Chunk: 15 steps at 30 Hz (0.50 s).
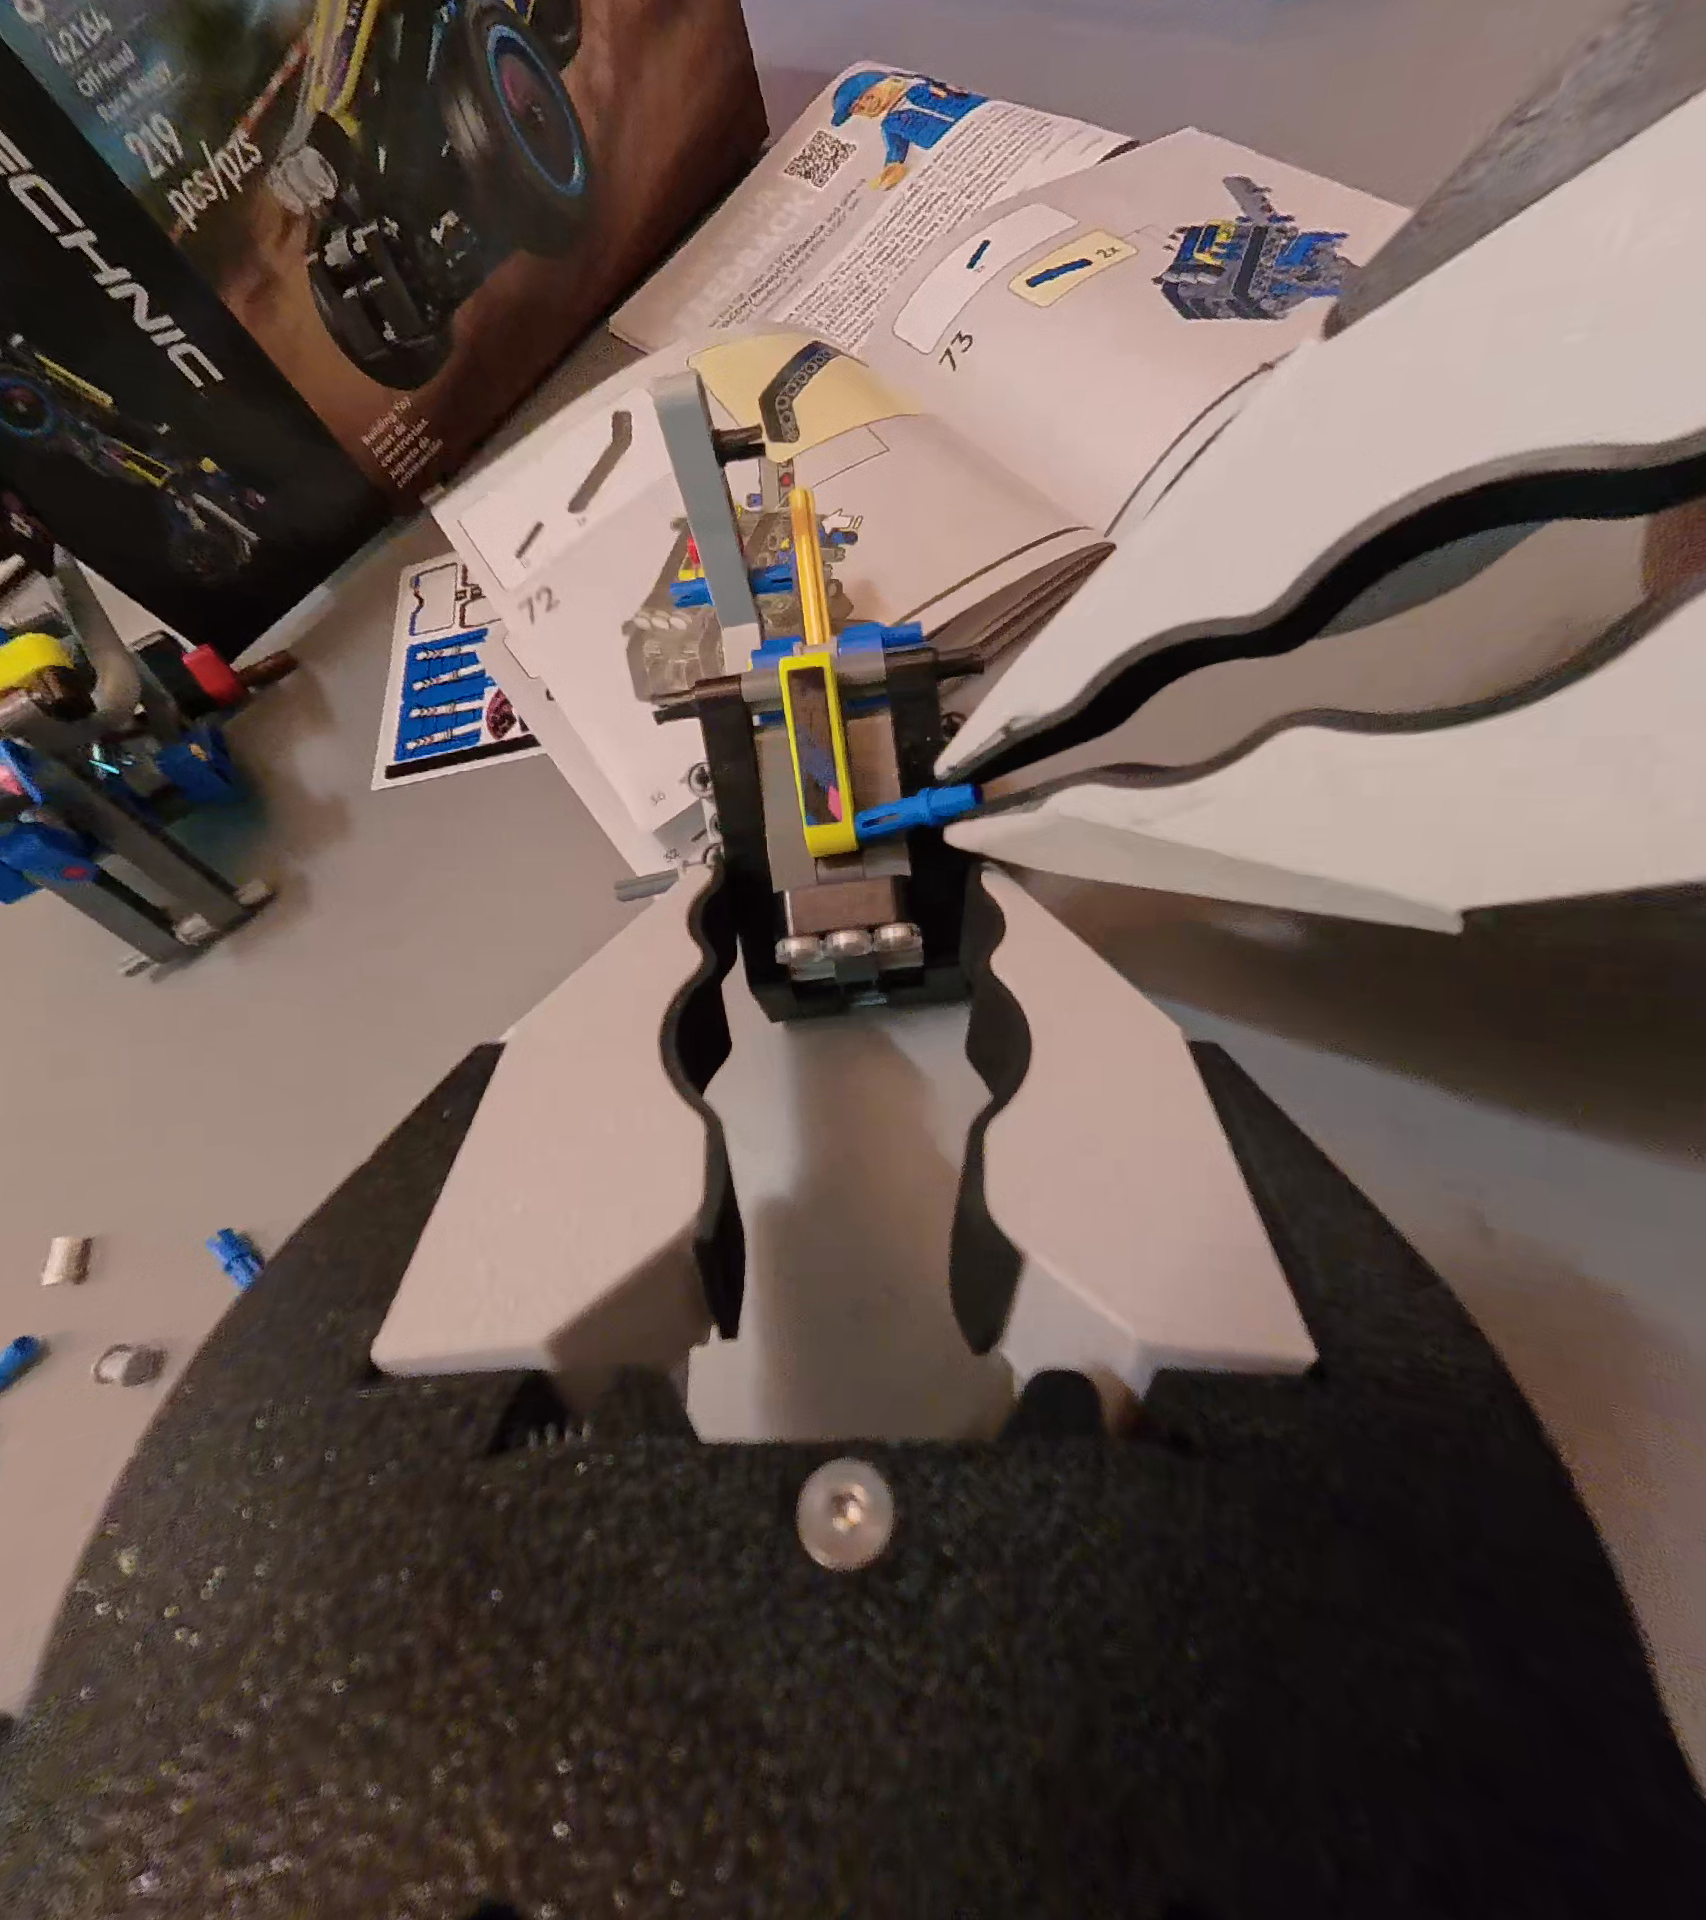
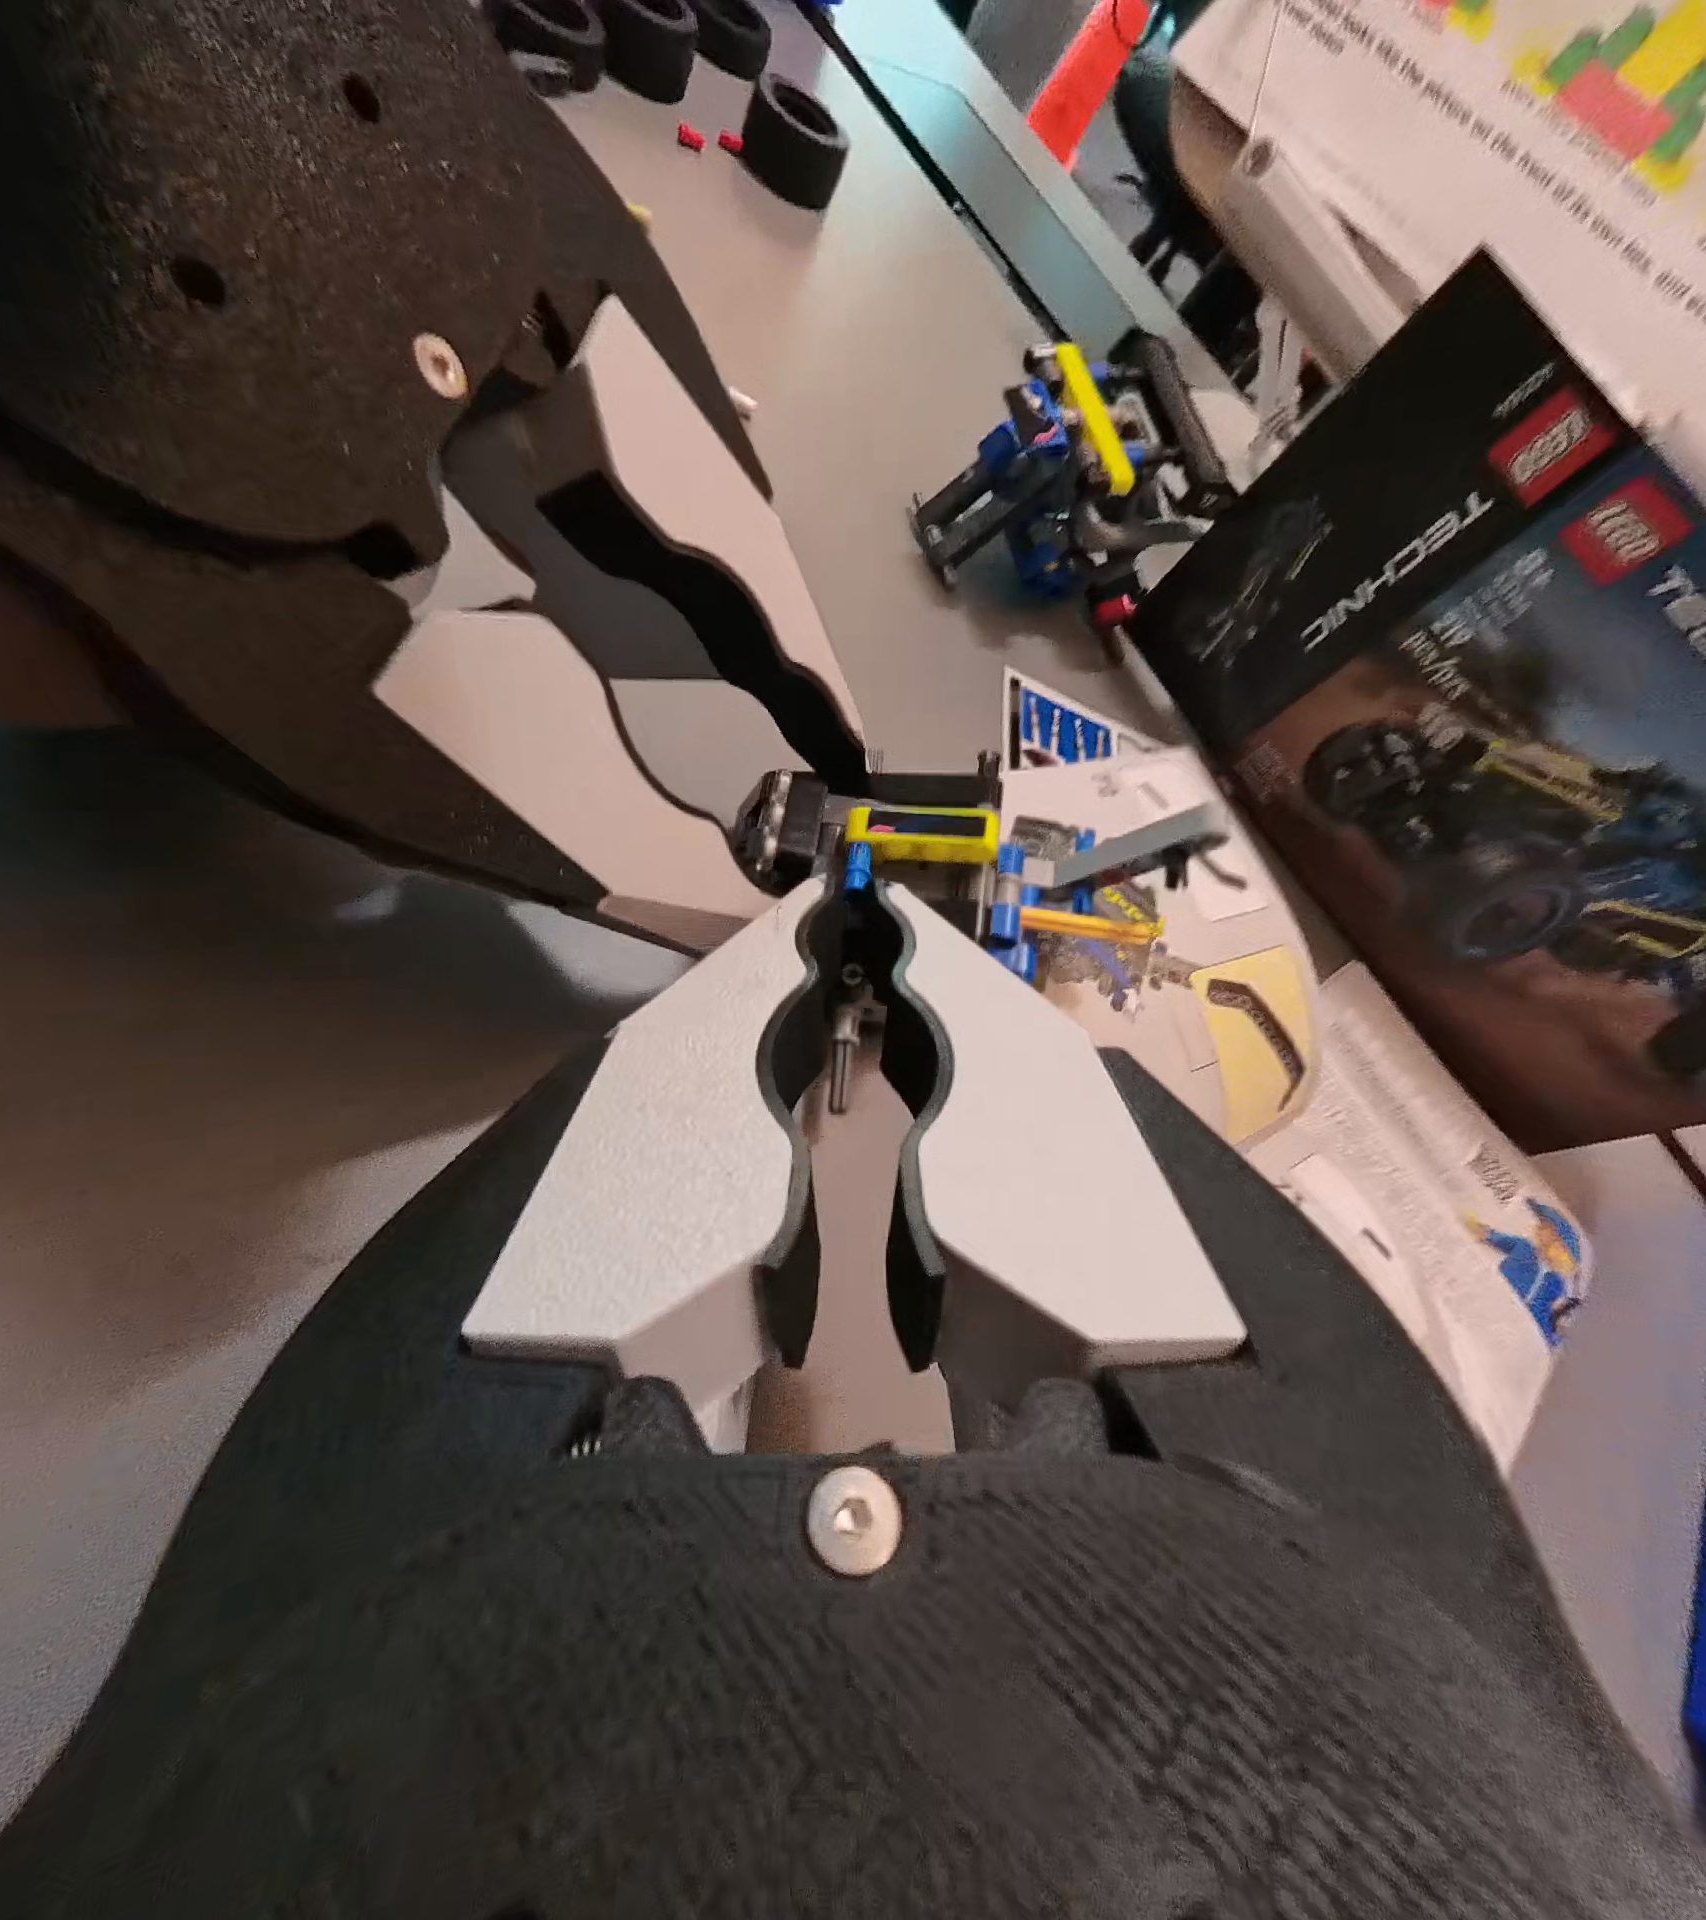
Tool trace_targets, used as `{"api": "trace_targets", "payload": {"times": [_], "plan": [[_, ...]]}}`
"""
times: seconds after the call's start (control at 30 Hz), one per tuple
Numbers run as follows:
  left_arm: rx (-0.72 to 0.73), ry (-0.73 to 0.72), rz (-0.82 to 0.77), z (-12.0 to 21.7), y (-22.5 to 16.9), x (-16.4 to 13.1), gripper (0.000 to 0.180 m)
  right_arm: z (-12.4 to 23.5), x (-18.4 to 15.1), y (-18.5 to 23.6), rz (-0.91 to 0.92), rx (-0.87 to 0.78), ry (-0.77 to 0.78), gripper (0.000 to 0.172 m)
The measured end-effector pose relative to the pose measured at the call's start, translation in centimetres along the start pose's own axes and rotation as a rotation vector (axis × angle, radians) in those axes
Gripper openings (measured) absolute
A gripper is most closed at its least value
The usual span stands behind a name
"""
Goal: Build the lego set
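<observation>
1. At the far left of the bench [image 1: 205,1091], a few loose pieces are scattered: a blue pin [image 1: 234,1252], a pale bush [image 1: 64,1259] and some darker bits nearer the edge.
2. Behind them a second model [image 1: 49,769] is set, blue and grey with a yellow beam across it.
3. A dark box [image 1: 236,239] is stood behind that model, with a blue sticker sheet [image 1: 454,686] laid flat at its foot.
4. In the middle, the left tongs [image 1: 838,935] are held part-way closed on a black-framed model [image 1: 828,790], whose black sides are pressed by the pads on either side.
5. A yellow beam [image 1: 816,758] is carried on top of that model, and a grey beam [image 1: 709,499] and a yellow axle [image 1: 813,566] stick out at its far end.
6. Under and behind the model an open booklet [image 1: 1036,436] is spread on the bench.
7. To the right, the right tongs [image 2: 857,894] are closed on a blue peg [image 1: 916,808], which is gripped by its outer end.
8. The free end of the peg is held against the side of the yellow beam; whether it is seated in a hole cannot be told.
9. In the right wrist view, black tyres [image 2: 797,135] are seen farther back on the bench.
</observation>
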<state>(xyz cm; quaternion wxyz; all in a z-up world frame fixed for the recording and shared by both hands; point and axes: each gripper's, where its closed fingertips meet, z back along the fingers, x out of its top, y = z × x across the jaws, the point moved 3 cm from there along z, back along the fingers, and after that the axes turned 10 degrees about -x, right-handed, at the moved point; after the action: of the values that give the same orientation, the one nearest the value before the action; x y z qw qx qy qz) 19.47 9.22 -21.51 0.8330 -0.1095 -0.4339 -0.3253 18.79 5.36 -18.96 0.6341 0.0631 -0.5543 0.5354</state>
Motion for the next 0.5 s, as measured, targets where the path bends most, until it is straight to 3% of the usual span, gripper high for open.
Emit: {"api": "trace_targets", "payload": {"times": [0.13, 0.23, 0.5], "plan": [[-0.083, -0.02, -0.053, -0.6, -2.6, 0.8, 0.039, -0.4, 0.5, 0.5, -0.091, 0.046, 0.004, 0.0], [0.085, 0.055, -0.068, 0.1, -0.5, 0.4, 0.039, 0.4, 0.1, -0.5, -0.056, 0.002, 0.033, 0.0], [-0.03, -0.032, 0.004, 0.3, -0.8, 0.2, 0.039, 2.1, -4.3, -2.5, -0.262, 0.023, 0.059, 0.0]]}}
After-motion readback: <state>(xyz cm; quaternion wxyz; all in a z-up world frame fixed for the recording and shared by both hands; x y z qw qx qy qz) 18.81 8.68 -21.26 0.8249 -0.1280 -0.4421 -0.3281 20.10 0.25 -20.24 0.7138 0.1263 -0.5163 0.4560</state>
